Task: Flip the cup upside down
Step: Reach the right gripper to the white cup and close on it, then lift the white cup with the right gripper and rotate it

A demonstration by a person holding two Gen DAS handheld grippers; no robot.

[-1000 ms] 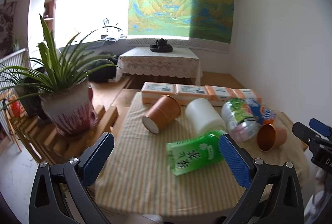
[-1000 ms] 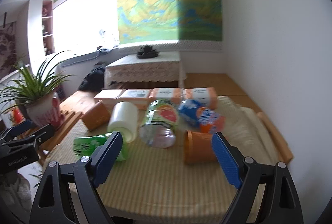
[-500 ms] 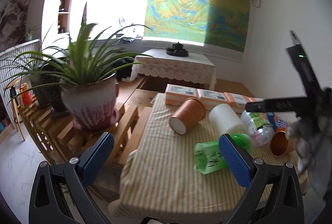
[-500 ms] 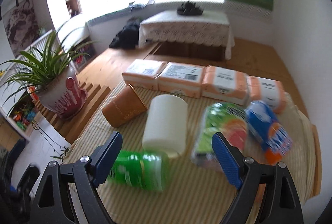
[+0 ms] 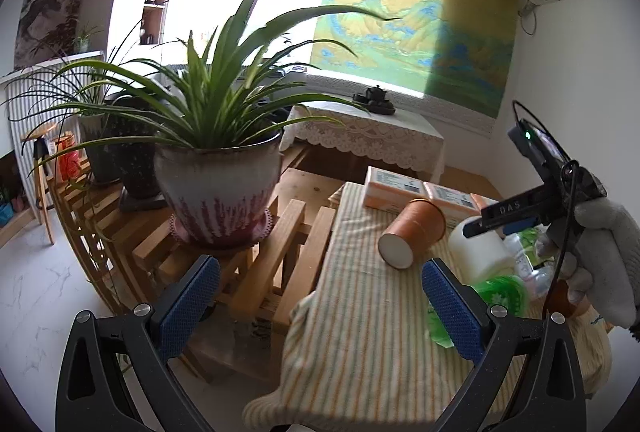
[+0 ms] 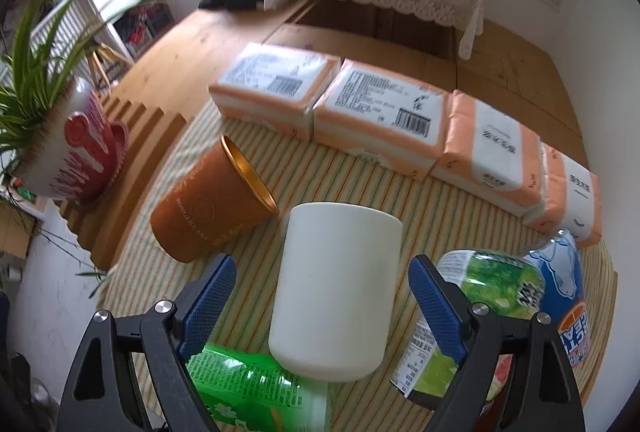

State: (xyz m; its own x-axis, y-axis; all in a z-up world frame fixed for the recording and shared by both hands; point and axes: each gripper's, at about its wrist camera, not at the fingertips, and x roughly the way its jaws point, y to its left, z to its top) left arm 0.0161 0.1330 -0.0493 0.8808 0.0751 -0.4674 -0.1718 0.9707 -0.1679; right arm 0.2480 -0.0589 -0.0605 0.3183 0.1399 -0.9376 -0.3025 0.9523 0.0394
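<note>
My right gripper (image 6: 318, 296) hangs over the white cup (image 6: 336, 290), which lies on its side at the centre of the right wrist frame. The jaws stand wide apart with the cup between them, and neither blue pad touches it. The cup's near end rests against a green bottle (image 6: 256, 390) at the bottom edge. To its left lies a brown cup (image 6: 210, 206), also on its side, gold rim toward the tissue packs (image 6: 376, 110) lined up across the upper middle. A second bottle (image 6: 476, 316) sits under my right finger.

My left gripper (image 5: 320, 302) is wide open too, holding nothing, low in its frame over the near edge of the striped cloth (image 5: 360, 336). A potted plant (image 5: 218, 188) fills the left centre.
</note>
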